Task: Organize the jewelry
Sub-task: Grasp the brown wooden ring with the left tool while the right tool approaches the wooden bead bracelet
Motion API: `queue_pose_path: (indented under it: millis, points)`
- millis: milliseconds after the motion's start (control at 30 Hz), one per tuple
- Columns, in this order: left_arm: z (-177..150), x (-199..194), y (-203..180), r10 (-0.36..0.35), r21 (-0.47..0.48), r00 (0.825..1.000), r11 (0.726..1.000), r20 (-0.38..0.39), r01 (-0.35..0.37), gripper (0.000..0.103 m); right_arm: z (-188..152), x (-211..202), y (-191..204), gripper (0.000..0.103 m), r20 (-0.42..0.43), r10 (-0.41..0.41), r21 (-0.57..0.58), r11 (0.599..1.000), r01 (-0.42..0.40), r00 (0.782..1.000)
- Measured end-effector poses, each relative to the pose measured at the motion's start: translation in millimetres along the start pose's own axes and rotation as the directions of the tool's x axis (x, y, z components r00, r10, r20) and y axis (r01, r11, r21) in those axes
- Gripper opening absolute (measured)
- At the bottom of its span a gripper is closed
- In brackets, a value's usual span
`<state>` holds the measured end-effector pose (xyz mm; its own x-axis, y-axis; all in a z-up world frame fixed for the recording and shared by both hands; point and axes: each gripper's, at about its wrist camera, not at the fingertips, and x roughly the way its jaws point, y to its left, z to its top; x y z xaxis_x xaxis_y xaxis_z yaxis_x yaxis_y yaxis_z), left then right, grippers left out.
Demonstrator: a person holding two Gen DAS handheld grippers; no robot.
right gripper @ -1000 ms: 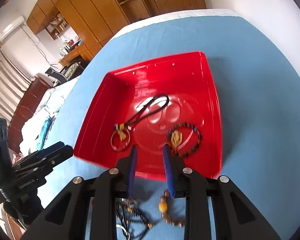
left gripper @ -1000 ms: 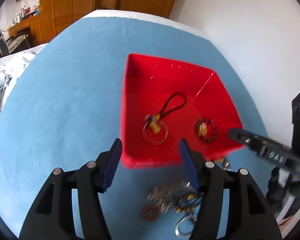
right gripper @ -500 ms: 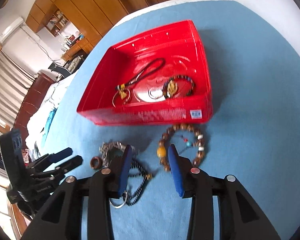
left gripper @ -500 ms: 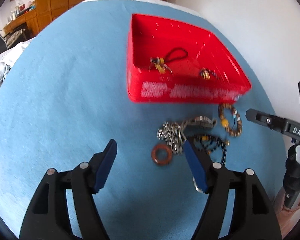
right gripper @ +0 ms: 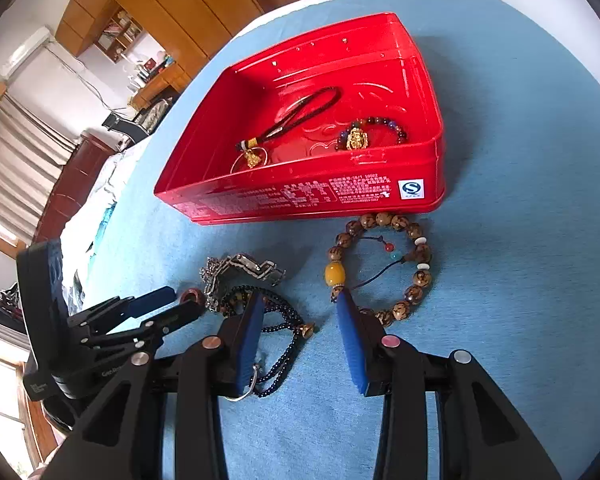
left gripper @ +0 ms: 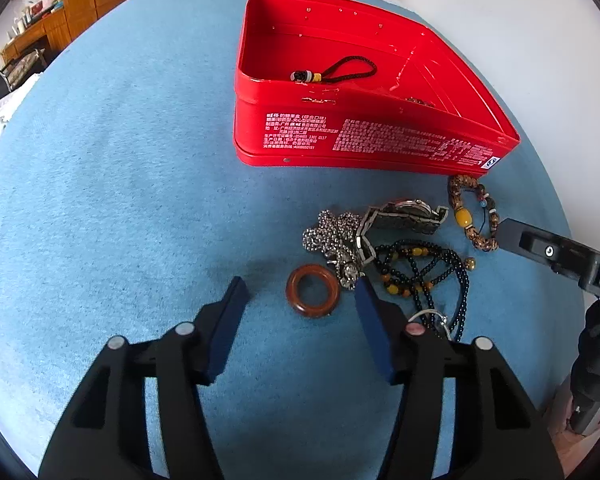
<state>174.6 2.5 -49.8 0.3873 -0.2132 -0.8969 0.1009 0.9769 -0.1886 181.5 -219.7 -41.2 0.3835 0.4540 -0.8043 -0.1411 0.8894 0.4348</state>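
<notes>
Blue cloth (left gripper: 112,184) covers the table, with wooden cupboards behind it in both views. Low over that cloth, the left gripper (left gripper: 300,296) has its jaws closing, the brown ring (left gripper: 313,290) lying flat between them and neither pad pressing on it yet. The right gripper (right gripper: 298,310) stands part open and empty, its right pad touching or just over the near edge of the bead bracelet (right gripper: 380,268), its left pad over the black necklace (right gripper: 268,320). Taking the red tin (left gripper: 364,136) as landmark: ring, steel chain (left gripper: 332,236), watch (left gripper: 404,216), necklace and bracelet all lie loose on the cloth just in front of its printed near wall. The step in hand looks like a double pick-up, ring on the left and probably the bracelet on the right, each bound for the tin. Next, the left jaws need to finish shutting on the ring's rim without dragging the chain that touches it; the right needs to settle on one strand. Only the right view looks down into the tin, showing a corded gold charm (right gripper: 256,156) and a dark bracelet with a gold charm (right gripper: 374,132) already inside; the left view hides most of the floor behind the wall but shows the ring squarely.
</notes>
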Motion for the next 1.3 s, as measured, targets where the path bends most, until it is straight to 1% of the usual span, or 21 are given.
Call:
queue_pose_path:
  millis: [200, 367, 433, 500, 567, 700, 800, 900, 1067, 1167, 1300]
  points:
    - [1.2, 3.6, -3.8, 0.011, 0.016, 1.000, 1.000, -0.007, -0.011, 0.049, 0.0, 1.2, -3.5, 0.039, -0.006, -0.014, 0.018, 1.000, 0.014, 1.000]
    - [3.7, 11.6, -15.8, 0.027, 0.040, 1.000, 0.999, -0.007, -0.026, 0.049, 2.4, -2.8, -9.8, 0.040, 0.005, -0.036, 0.034, 0.999, 0.035, 0.999]
    - [3.0, 12.3, -19.8, 0.037, 0.049, 0.999, 0.998, -0.006, -0.037, 0.043, 4.0, -5.3, -15.5, 0.042, 0.014, -0.044, 0.050, 0.998, 0.043, 0.999]
    - [4.1, 13.2, -18.9, 0.043, 0.039, 0.999, 0.998, -0.006, -0.043, 0.034, 6.1, -7.0, -22.3, 0.042, 0.019, -0.046, 0.071, 0.997, 0.044, 0.999]
    - [5.0, 12.8, -14.7, 0.035, 0.025, 0.999, 0.999, -0.007, -0.035, 0.029, 8.6, -8.8, -31.2, 0.042, 0.029, -0.044, 0.096, 0.995, 0.041, 0.999]
    - [3.1, 8.4, -8.8, 0.012, 0.011, 1.000, 1.000, -0.009, -0.012, 0.029, 12.9, -7.5, -46.7, 0.042, 0.028, -0.066, 0.136, 0.989, 0.062, 0.997]
    - [3.9, 7.4, -6.3, -0.002, 0.003, 1.000, 1.000, -0.010, 0.002, 0.029, 14.9, -0.8, -57.5, 0.042, 0.006, -0.073, 0.165, 0.984, 0.071, 0.997]
    - [5.1, 2.8, 4.4, -0.006, -0.018, 1.000, 1.000, -0.002, 0.006, 0.029, 17.1, 7.1, -63.1, 0.042, -0.017, -0.079, 0.174, 0.981, 0.081, 0.997]
    - [8.5, -4.1, 15.5, -0.001, -0.046, 1.000, 0.999, 0.016, 0.002, 0.029, 20.0, 13.5, -60.3, 0.042, -0.026, -0.104, 0.145, 0.984, 0.107, 0.994]
    - [9.8, -6.8, 18.7, -0.005, -0.053, 1.000, 0.999, 0.023, 0.006, 0.029, 23.8, 17.0, -59.3, 0.042, -0.030, -0.114, 0.148, 0.982, 0.117, 0.993]
    - [10.0, -5.8, 21.7, -0.008, -0.056, 1.000, 0.998, 0.017, 0.009, 0.029, 25.6, 19.6, -50.1, 0.042, -0.030, -0.152, 0.107, 0.982, 0.154, 0.988]
